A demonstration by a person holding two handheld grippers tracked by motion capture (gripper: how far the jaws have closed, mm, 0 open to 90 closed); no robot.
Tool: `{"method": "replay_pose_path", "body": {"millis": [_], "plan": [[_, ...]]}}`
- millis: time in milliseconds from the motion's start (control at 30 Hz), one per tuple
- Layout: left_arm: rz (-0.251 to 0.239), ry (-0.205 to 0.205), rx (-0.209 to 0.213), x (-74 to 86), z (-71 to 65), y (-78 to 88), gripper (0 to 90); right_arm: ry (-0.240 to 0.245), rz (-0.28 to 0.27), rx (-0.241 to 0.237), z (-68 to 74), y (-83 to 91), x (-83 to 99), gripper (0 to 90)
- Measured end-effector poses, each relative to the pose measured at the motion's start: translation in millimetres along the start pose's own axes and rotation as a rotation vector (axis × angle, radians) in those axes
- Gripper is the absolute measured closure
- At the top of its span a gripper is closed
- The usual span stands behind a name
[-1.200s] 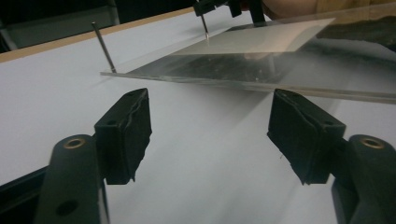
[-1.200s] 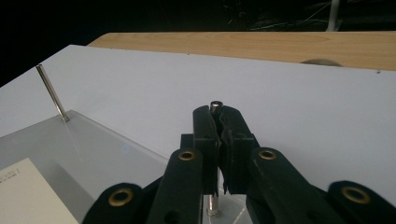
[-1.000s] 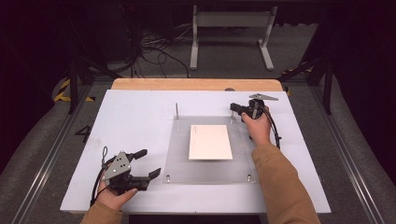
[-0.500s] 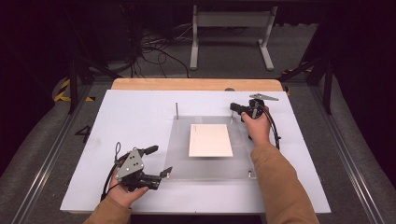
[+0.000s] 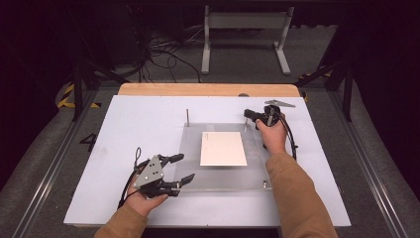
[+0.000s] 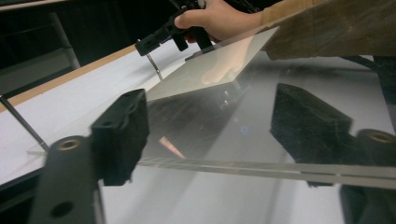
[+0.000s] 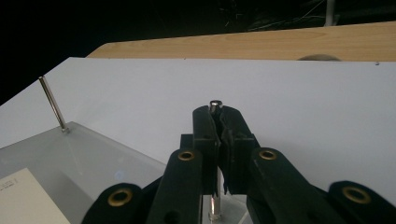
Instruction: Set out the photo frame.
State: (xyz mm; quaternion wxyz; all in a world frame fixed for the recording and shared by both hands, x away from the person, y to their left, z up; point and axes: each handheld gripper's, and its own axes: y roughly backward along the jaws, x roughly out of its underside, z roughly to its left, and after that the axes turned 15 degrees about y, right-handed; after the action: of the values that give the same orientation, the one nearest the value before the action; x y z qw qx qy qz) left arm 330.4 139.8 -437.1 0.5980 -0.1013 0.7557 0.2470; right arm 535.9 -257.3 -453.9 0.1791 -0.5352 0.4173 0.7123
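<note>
White desk (image 5: 124,129): right gripper (image 5: 250,116) clamps the far-right post (image 7: 215,106); left gripper (image 5: 181,168), jaws apart and just closing, should straddle the clear plate's (image 5: 193,153) near-left edge squarely before squeezing.

The person wears tan long sleeves (image 5: 297,198), and each black two-jaw hand-held gripper (image 5: 182,169) has brass-ringed screw holes, a trailing black cable and a grey three-cornered top plate.

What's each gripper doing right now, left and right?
Left gripper: open, jaws just been closing around the clear acrylic plate's near edge, not gripping.
Right gripper: shut on metal post.
</note>
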Motion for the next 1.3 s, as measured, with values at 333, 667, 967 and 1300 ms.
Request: {"method": "replay_pose_path", "body": {"millis": [333,667,967,1300], "plan": [[0.029,-0.063,-0.027,-2.0,-1.1,1.2,43.4,0.038,0.029,0.004,2.0,4.7,-3.7,80.1],[0.028,-0.040,-0.025,-7.6,-0.9,1.6,44.2,0.063,-0.005,0.007,3.2,39.1,-5.5,58.7],[0.040,-0.025,-0.027,-15.4,-0.5,1.2,44.2,0.189,-0.119,-0.064,34.1,104.1,-13.6,55.8],[0.046,-0.009,-0.026,-20.4,0.1,1.3,44.3,0.300,-0.153,-0.122,56.9,160.7,-3.8,48.0]]}}
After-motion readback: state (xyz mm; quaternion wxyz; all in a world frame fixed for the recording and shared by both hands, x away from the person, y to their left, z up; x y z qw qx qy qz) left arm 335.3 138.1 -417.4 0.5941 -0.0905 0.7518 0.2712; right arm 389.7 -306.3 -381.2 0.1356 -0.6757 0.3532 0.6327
